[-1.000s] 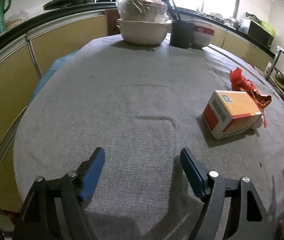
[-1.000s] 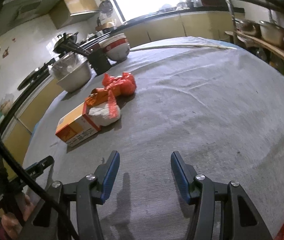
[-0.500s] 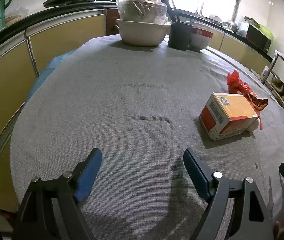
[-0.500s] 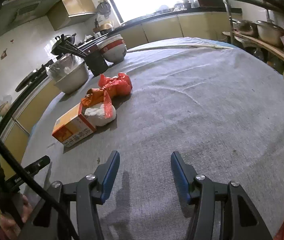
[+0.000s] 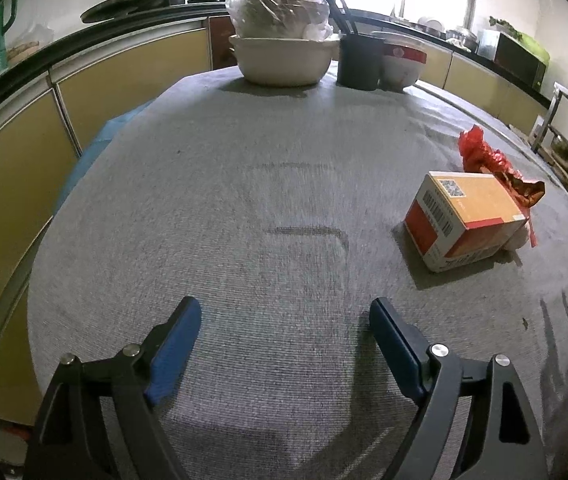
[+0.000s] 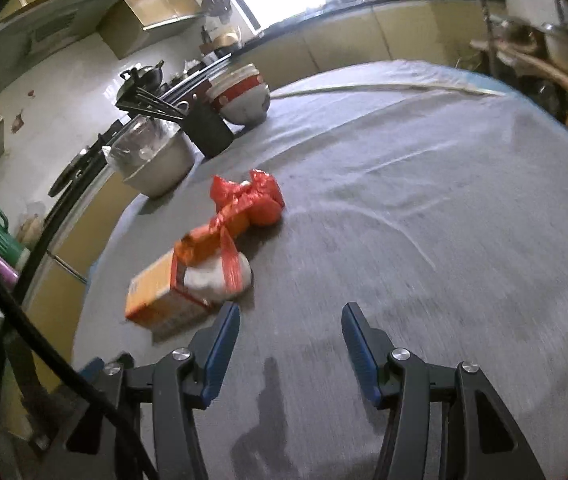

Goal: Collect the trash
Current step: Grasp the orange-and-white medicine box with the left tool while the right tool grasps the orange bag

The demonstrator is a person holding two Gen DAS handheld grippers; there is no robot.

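An orange and white cardboard box [image 5: 464,216] lies on the grey tablecloth [image 5: 244,200]; it also shows in the right wrist view [image 6: 160,296]. Behind it lie a red plastic bag [image 5: 480,152] [image 6: 256,200], an orange wrapper [image 6: 200,244] and a white crumpled wad [image 6: 212,280]. My left gripper [image 5: 284,320] is open and empty, low over the cloth, left of the box. My right gripper [image 6: 290,320] is open and empty, just right of and in front of the box.
At the table's far edge stand a large white bowl with a plastic-covered bowl on it [image 5: 284,56], a dark utensil holder [image 5: 358,64] and stacked red-and-white bowls [image 5: 402,62]. Yellow cabinets [image 5: 124,80] ring the table. A metal rack [image 6: 544,48] stands at the right.
My right gripper has moved forward toward the box and wad, which now sit closer to its left finger. My left gripper has shifted slightly forward; both stay open.
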